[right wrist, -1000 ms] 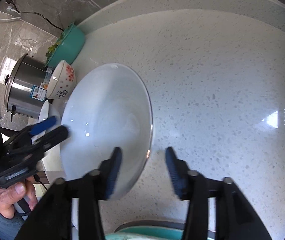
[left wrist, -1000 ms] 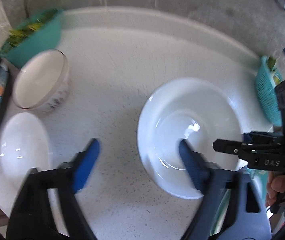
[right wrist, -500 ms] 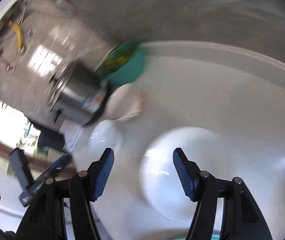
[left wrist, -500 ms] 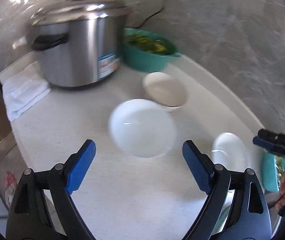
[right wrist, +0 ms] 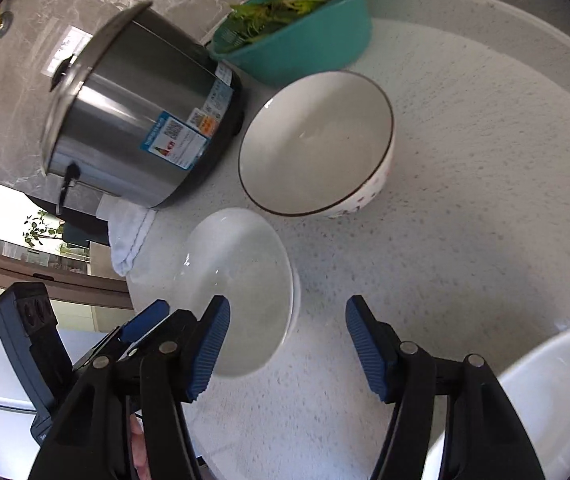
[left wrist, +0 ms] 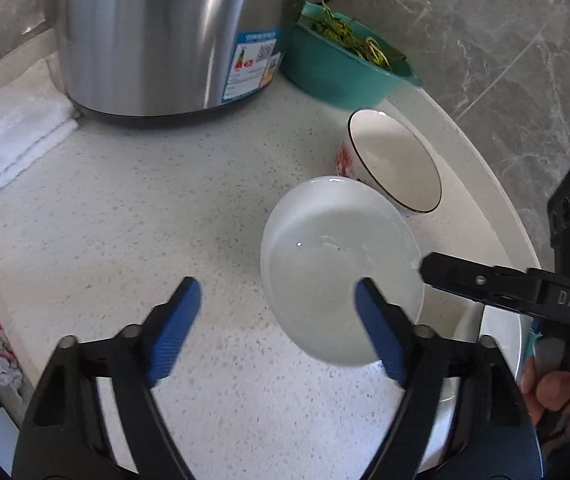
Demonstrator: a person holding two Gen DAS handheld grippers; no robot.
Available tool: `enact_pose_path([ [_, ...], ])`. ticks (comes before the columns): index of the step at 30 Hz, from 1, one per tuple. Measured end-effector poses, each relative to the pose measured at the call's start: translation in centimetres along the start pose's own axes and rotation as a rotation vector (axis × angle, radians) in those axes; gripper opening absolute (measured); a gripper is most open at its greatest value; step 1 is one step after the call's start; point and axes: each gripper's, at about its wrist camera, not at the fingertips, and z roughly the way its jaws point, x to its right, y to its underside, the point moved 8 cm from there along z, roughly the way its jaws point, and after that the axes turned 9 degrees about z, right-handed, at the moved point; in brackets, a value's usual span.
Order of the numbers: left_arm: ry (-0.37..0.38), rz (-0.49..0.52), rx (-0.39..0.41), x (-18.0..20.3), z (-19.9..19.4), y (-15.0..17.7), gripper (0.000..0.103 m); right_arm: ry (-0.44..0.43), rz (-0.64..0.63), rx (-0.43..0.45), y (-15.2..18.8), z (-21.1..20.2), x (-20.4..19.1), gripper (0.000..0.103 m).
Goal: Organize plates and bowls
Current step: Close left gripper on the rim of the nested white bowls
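A small white bowl (left wrist: 337,264) (right wrist: 241,280) sits on the speckled counter (left wrist: 145,220). My left gripper (left wrist: 279,332) hangs over its near left rim, jaws closing. One blue pad (left wrist: 377,336) is over the bowl's inside, the other is outside, and neither presses on it. My right gripper (right wrist: 289,344) is open across the bowl's opposite rim, with one pad (right wrist: 211,344) above the bowl. Behind stands a flowered bowl (left wrist: 393,164) (right wrist: 317,144) with a dark rim. A large white plate (right wrist: 545,392) (left wrist: 501,332) lies to the right.
A steel pot (left wrist: 165,32) (right wrist: 137,120) and a teal basin of greens (left wrist: 341,60) (right wrist: 297,20) stand at the back. A white cloth (left wrist: 13,136) (right wrist: 129,236) lies by the pot, near the counter's left edge. A hand (left wrist: 545,388) holds the right gripper.
Both grippers have swung left from the large white plate to the small white bowl. The pot and basin came into view. The left jaws have narrowed since half a second ago.
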Motion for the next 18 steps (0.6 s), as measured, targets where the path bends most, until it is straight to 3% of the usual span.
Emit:
enact_pose_path([
  [5,-0.003,0.001,-0.018,-0.6,1.3,-0.2,0.068,0.011,0.006,-0.027,-0.3,1.7,0.3,0.064],
  [7,0.006,0.002,-0.029,-0.7,1.5,-0.1,0.038,0.013,-0.008,-0.042,-0.3,2.4,0.2,0.056],
  [9,0.024,-0.002,-0.039,-0.7,2.0,0.0,0.024,0.011,-0.007,-0.059,-0.3,2.9,0.2,0.05],
  [15,0.073,-0.012,-0.063,-0.6,3.6,0.3,0.014,-0.001,-0.008,-0.109,0.1,4.1,0.5,0.016],
  [18,0.074,-0.006,-0.063,-0.5,3.6,0.1,0.013,-0.007,-0.004,-0.107,0.3,4.4,0.4,0.016],
])
